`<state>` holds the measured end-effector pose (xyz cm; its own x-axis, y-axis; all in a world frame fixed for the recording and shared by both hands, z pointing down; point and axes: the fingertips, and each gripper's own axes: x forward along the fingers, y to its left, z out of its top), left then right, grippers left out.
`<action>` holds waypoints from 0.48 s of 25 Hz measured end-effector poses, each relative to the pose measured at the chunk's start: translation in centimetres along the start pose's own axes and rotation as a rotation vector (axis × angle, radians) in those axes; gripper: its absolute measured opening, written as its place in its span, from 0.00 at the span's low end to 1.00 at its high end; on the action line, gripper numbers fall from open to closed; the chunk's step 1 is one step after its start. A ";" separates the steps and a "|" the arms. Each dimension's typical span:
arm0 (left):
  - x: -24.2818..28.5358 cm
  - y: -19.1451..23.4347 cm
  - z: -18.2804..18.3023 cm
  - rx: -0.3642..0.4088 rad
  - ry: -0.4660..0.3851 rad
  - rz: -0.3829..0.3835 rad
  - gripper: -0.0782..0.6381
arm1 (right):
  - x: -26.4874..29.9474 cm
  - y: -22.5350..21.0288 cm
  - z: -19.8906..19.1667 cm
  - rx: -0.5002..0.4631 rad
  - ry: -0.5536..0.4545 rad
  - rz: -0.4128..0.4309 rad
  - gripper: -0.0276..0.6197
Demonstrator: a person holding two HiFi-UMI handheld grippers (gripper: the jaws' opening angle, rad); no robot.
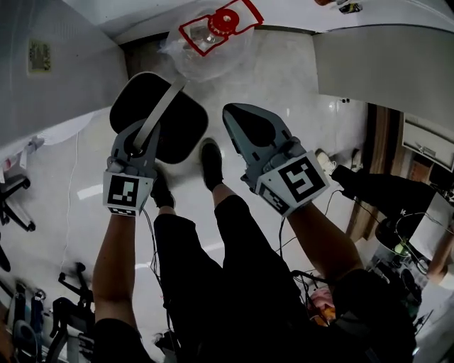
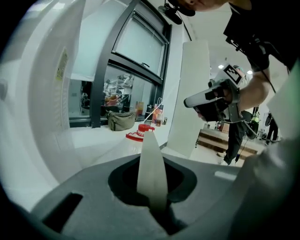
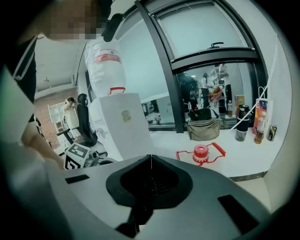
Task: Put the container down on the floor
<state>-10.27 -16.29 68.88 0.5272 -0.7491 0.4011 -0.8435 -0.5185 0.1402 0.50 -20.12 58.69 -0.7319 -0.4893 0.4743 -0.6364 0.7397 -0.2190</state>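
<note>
A single clear plastic container [image 1: 206,53] sat low at the far edge of the pale floor [image 1: 284,78], in the gap between a white water dispenser [image 1: 50,78] and a white panel [image 1: 383,64]; whether its base touched the floor could not be told. It stood upright, long axis vertical, its one red cap and handle piece [image 1: 225,21] on top, and nothing could be made out through its clear wall. One pale flat strip [image 1: 162,106] ran from the container's near side back to the left gripper [image 2: 153,161], whose jaws were nearly together and pinched that strip between them. The right gripper [image 3: 151,159] hung just beside the left, nearer the panel, its jaws pressed together along a thin seam with nothing between them. Both grippers pointed forward and downward toward the container, over the person's two dark shoes [image 1: 211,163]. A second container, one large clear bottle [image 3: 105,65], was seated neck-down on top of the dispenser; its fill could not be judged. One olive bag [image 3: 204,129] lay on the window ledge [image 3: 234,159] behind the red cap.
</note>
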 end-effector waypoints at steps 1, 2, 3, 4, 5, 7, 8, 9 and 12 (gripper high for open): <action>0.5 0.3 -0.9 0.003 0.008 0.002 0.15 | 0.5 -0.2 -0.7 0.000 0.004 0.001 0.05; 1.0 0.6 -1.9 0.007 0.016 0.004 0.15 | 0.9 -0.4 -1.4 0.004 0.008 0.002 0.05; 1.6 0.8 -2.8 0.010 0.024 0.006 0.15 | 1.2 -0.6 -2.1 0.011 0.012 0.002 0.05; 2.2 0.9 -3.7 0.011 0.031 0.006 0.15 | 1.5 -0.9 -2.8 0.015 0.017 0.000 0.05; 2.8 1.0 -4.6 0.008 0.037 0.007 0.15 | 1.8 -1.1 -3.5 0.017 0.023 -0.001 0.05; 3.6 1.4 -6.2 -0.002 0.047 0.009 0.15 | 2.2 -1.3 -4.7 0.016 0.032 -0.001 0.05; 3.9 1.5 -7.0 -0.006 0.054 0.012 0.15 | 2.3 -1.3 -5.3 0.015 0.037 0.002 0.05; 4.3 1.7 -7.8 -0.008 0.061 0.015 0.15 | 2.6 -1.2 -5.8 0.014 0.043 0.008 0.05; 5.4 2.2 -9.9 -0.003 0.075 0.025 0.15 | 3.2 -1.5 -7.2 0.015 0.054 0.027 0.05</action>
<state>-10.31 -17.39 80.34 0.4965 -0.7291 0.4712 -0.8570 -0.4982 0.1321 0.87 -19.46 66.65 -0.7350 -0.4427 0.5136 -0.6201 0.7453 -0.2450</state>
